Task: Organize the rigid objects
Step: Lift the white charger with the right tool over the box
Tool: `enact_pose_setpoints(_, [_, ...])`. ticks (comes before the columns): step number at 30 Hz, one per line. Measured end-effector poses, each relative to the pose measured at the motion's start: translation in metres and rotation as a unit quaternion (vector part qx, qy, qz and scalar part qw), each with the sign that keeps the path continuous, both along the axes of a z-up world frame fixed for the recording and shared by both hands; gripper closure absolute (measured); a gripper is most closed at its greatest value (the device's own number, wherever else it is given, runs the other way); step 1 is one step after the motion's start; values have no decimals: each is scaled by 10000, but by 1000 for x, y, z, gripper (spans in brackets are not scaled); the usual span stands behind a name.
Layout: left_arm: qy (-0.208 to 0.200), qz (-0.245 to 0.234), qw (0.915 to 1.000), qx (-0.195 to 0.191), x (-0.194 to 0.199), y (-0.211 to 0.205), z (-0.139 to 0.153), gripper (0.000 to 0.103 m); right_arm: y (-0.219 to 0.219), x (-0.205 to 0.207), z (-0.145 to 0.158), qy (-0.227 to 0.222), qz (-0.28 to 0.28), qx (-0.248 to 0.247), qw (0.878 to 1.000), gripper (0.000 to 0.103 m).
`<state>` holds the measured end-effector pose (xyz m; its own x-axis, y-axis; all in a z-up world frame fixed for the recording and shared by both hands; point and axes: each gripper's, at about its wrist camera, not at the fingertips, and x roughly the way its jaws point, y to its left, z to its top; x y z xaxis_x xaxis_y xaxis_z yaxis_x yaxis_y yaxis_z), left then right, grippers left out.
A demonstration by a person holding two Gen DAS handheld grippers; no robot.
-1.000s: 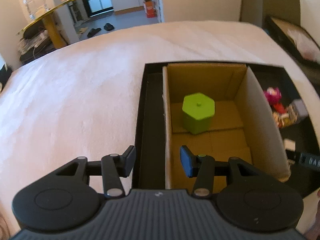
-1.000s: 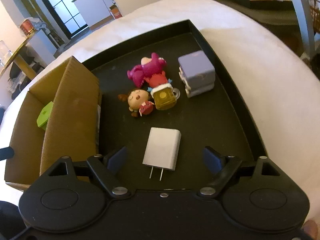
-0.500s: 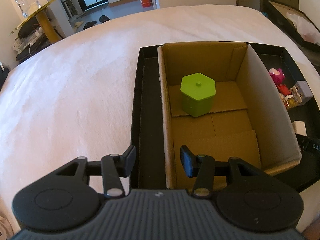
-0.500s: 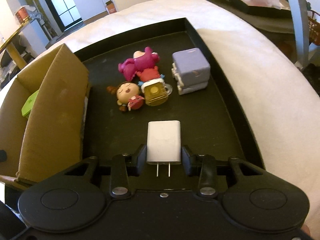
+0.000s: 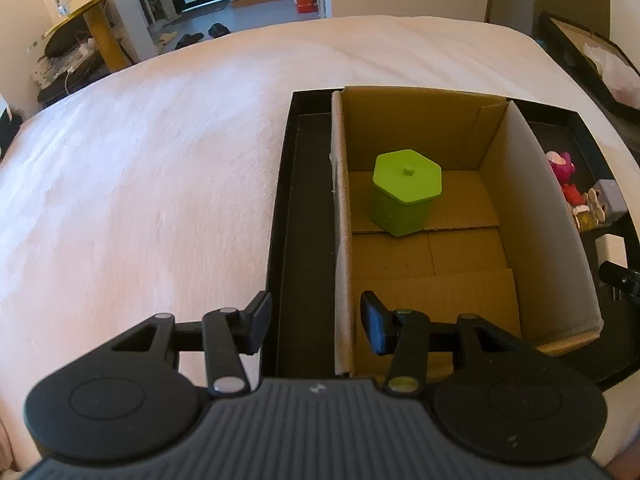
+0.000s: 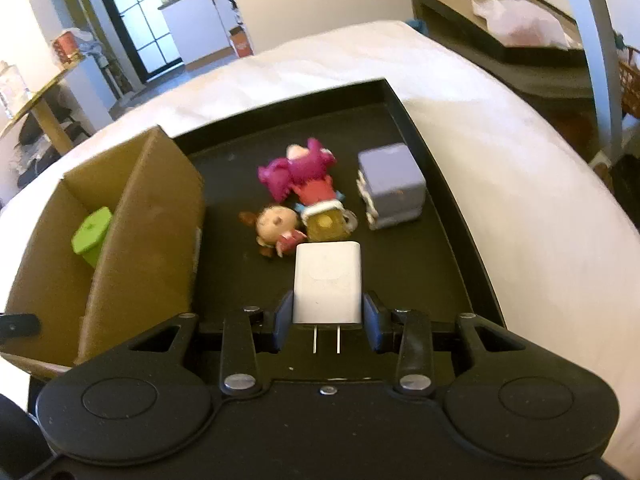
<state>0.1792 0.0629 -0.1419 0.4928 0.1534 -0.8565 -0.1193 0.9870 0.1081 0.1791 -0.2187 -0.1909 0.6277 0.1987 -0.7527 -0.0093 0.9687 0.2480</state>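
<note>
My right gripper (image 6: 327, 327) is shut on a white plug charger (image 6: 327, 282), held above the black tray (image 6: 448, 184), prongs pointing back at me. A cardboard box (image 5: 424, 252) stands in the tray's left part with a green hexagonal container (image 5: 406, 192) inside; the container also shows in the right wrist view (image 6: 93, 235). My left gripper (image 5: 316, 326) is open and empty, straddling the box's near left wall. On the tray lie a pink plush toy (image 6: 298, 172), a small doll (image 6: 274, 226), a yellow mug toy (image 6: 326, 226) and a purple-grey cube (image 6: 390, 184).
The tray rests on a white bed cover (image 5: 140, 168). A second black tray with a white bag (image 6: 516, 20) sits at the far right. A gold round table (image 5: 96, 8) stands beyond the bed at the left.
My right gripper has closed on the white charger and lifted it off the tray. My left gripper has drawn back a little above the box and stays open.
</note>
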Motion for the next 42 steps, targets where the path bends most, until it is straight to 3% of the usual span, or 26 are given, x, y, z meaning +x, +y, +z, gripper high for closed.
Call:
enact_pose_setpoints(26, [-552, 137, 9982, -189, -14, 6, 13, 56, 27, 7, 61, -421, 297, -148, 9986, 66])
enact_pose_setpoints(35, [-613, 220, 9965, -526, -14, 16, 13, 56, 51, 7, 80, -611, 505, -263, 9965, 66])
enact_pose_setpoints(42, [-644, 201, 9964, -505, -15, 16, 13, 56, 75, 10, 91, -713, 737, -237, 9944, 66])
